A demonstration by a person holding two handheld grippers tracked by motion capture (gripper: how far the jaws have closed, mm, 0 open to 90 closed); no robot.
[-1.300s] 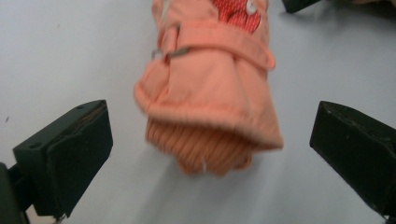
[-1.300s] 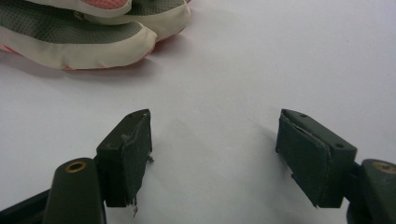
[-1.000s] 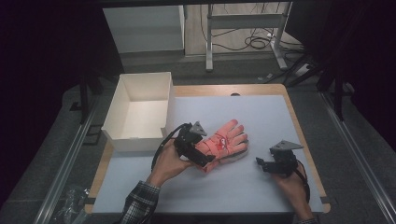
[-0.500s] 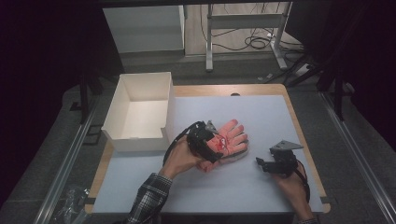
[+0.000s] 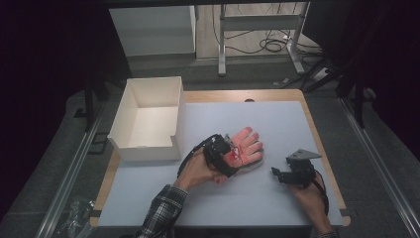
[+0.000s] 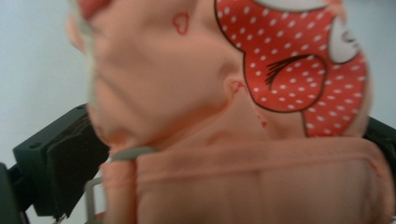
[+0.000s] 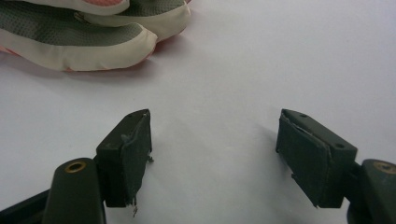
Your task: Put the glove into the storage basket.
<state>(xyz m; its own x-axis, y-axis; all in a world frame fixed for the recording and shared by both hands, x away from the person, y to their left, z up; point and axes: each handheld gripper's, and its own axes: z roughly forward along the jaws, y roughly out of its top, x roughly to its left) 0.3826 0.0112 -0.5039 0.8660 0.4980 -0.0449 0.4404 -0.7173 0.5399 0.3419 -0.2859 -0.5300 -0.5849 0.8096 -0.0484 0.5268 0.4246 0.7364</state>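
On the pale mat (image 5: pixel 277 198), just right of the white box (image 5: pixel 148 119), a pink glove (image 5: pixel 243 148) is lying flat w/ its fingers pointing away from the person; red polka-dot print is showing on its back in the left gripper view.

Left gripper (image 5: pixel 225 157) is sitting over the glove's cuff end, person's left hand (image 5: pixel 197 171) gripping it from behind; in the left gripper view the glove (image 6: pixel 224 116) is spreading between the two black jaws, one jaw at each edge of the cuff, fabric bunching up; jaws are standing wide, approx at the cuff's width; whether the pads are actually pressing the cloth or just flanking it, can't tell.

Right gripper (image 5: pixel 282 174) is resting right of the glove, well apart from it, held by the right hand (image 5: pixel 309 196), grey three-cornered plate on top; in the right gripper view its jaws are gaping wide over bare mat (image 7: pixel 224 93), nothing between them, nothing touching the pads (image 7: pixel 135 154); released, empty. Glove fingertips (image 7: pixel 93 32), cream trim w/ grey mesh, are showing at upper left of that view, beyond the jaws.
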